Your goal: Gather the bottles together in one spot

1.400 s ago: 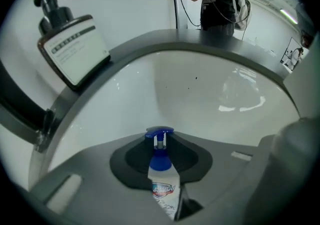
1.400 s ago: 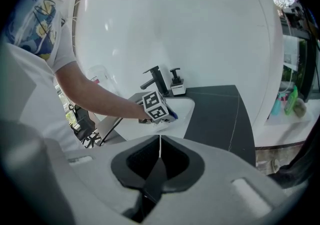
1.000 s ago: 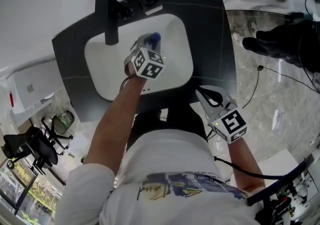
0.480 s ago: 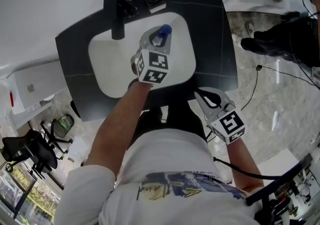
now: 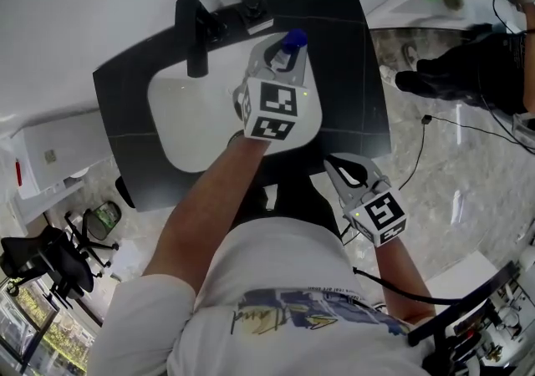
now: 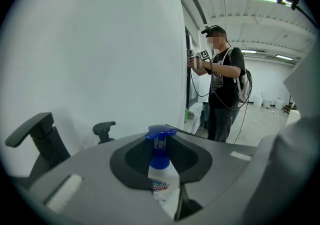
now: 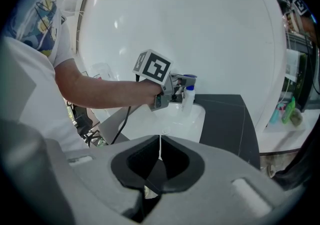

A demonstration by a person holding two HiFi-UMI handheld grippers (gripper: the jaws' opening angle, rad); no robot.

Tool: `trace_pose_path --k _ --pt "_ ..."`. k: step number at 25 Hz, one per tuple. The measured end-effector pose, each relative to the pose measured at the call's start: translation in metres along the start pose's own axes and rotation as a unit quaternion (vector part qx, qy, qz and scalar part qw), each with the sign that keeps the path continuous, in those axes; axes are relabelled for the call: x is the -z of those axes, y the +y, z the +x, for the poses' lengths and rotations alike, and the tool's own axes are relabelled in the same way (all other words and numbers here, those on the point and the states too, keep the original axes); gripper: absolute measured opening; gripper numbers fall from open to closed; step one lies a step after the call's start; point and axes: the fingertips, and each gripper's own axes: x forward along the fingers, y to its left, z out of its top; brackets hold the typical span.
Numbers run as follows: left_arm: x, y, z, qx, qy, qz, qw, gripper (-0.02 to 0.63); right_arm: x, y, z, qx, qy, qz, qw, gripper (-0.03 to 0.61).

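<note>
A white spray bottle [image 5: 292, 38] with a blue cap hangs above the white sink basin [image 5: 180, 115], with my left gripper [image 5: 281, 57] shut on it. In the left gripper view the bottle [image 6: 161, 181] stands upright between the jaws of that gripper [image 6: 162, 143], its blue cap above them. The right gripper view shows the same bottle [image 7: 189, 96] in the left gripper [image 7: 176, 93] over the basin [image 7: 192, 116]. My right gripper [image 5: 338, 164] hovers at the counter's front edge, its jaws [image 7: 160, 145] together with nothing in them.
A black faucet [image 5: 194, 32] and a black knob [image 5: 255, 0] stand behind the basin on the black counter [image 5: 351, 57]. Green bottles [image 7: 285, 110] sit on a white ledge to the right. Another person [image 6: 220, 94] stands by the wall beyond.
My left gripper has lifted the bottle up out of the basin and carried it toward the back right. The right gripper has stayed where it was.
</note>
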Motion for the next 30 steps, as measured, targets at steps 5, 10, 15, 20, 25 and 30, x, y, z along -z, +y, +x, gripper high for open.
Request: trace_pose_path --k 5,10,15,20,25,30 --pt "-0.029 0.002 0.021 0.003 -0.027 -0.003 0.9996 0.075 -0.002 -0.012 -0.002 0.003 0.005 0.002 1.0 0.009" --pt "-0.059 0.008 0.043 -0.002 -0.06 -0.005 0.9982 0.075 -0.005 -0.026 -0.004 -0.001 0.01 0.004 1.0 0.009" --pt "-0.078 0.023 0.067 -0.009 -0.084 -0.01 0.9964 0.075 -0.003 -0.045 -0.004 -0.002 0.017 0.006 1.0 0.009" --pt "-0.082 0.035 0.085 -0.014 -0.104 -0.028 0.9941 0.075 0.0 -0.065 -0.004 -0.003 0.029 0.012 0.999 0.009" --pt "-0.078 0.041 0.099 -0.018 -0.114 -0.04 0.9924 0.075 0.001 -0.078 0.0 -0.006 0.035 0.015 0.999 0.009" --pt "-0.073 0.049 0.104 -0.026 -0.127 -0.047 0.9904 0.075 0.003 -0.084 0.001 -0.012 0.039 0.018 0.999 0.009"
